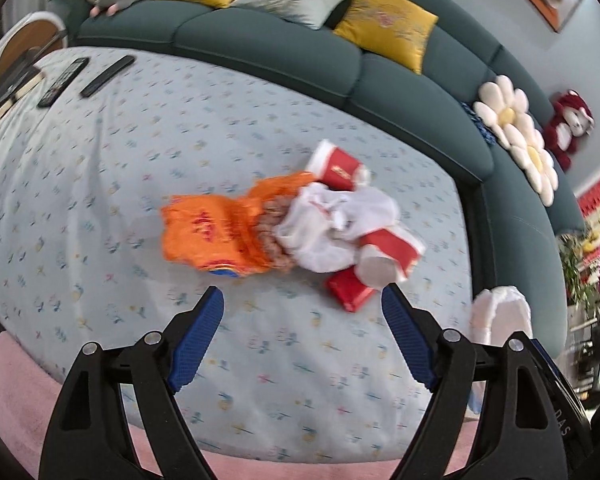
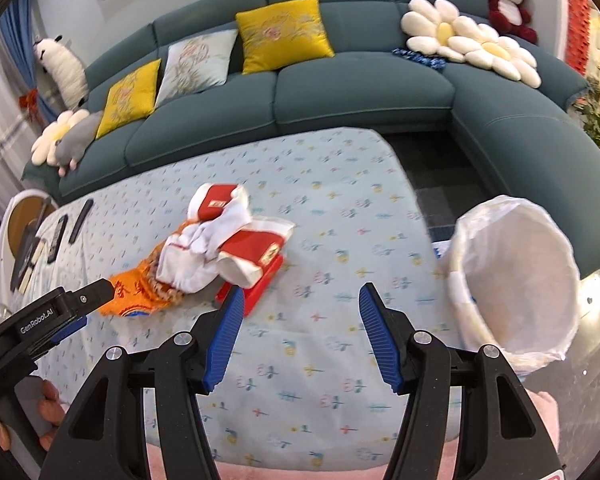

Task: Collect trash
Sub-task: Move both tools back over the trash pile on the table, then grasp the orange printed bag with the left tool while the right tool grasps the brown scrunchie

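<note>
A heap of trash lies on the table with the flowered cloth (image 1: 180, 168): an orange snack bag (image 1: 208, 236), crumpled white tissue (image 1: 332, 228), two red and white paper cups (image 1: 336, 166) (image 1: 392, 256) and a flat red packet (image 1: 348, 290). My left gripper (image 1: 302, 340) is open and empty, just short of the heap. In the right wrist view the heap shows as orange bag (image 2: 140, 292), tissue (image 2: 196, 252), cups (image 2: 214, 202) (image 2: 252, 256) and red packet (image 2: 266, 282). My right gripper (image 2: 302, 336) is open and empty, right of the heap. The left gripper's arm (image 2: 56, 312) shows at the left there.
A white-lined bin (image 2: 516, 276) stands off the table's right end; it also shows in the left wrist view (image 1: 498, 312). Two remotes (image 1: 108, 76) (image 1: 62, 82) and a book (image 1: 8, 92) lie at the table's far left. A teal sofa (image 2: 340, 92) with cushions runs behind.
</note>
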Available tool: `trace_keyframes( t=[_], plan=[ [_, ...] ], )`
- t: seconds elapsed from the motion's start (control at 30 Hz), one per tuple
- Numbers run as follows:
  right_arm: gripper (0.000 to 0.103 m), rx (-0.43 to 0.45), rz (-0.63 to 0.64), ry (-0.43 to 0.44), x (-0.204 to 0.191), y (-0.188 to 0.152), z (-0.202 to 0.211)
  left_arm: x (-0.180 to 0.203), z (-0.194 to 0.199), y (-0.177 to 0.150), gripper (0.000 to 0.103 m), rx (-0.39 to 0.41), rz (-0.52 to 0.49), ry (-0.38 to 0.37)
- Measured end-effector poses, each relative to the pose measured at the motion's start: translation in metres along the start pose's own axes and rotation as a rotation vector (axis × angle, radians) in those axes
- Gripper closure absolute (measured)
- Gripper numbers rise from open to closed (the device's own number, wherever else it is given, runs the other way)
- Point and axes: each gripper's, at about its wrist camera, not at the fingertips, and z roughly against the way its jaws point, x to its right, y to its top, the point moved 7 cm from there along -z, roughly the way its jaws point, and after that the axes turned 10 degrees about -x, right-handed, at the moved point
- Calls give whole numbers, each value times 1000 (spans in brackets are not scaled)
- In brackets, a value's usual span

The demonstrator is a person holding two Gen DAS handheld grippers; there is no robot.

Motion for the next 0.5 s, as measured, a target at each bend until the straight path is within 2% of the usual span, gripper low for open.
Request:
trace_keyframes(
  t=[0.3,0.5],
  plan=[
    [45,-72,48,19,-39,-2,-37,-70,-32,10,26,-63,142,38],
    [45,-115,79,43,-70,4,-62,-88,-52,19,26,-95,190,19]
  ],
)
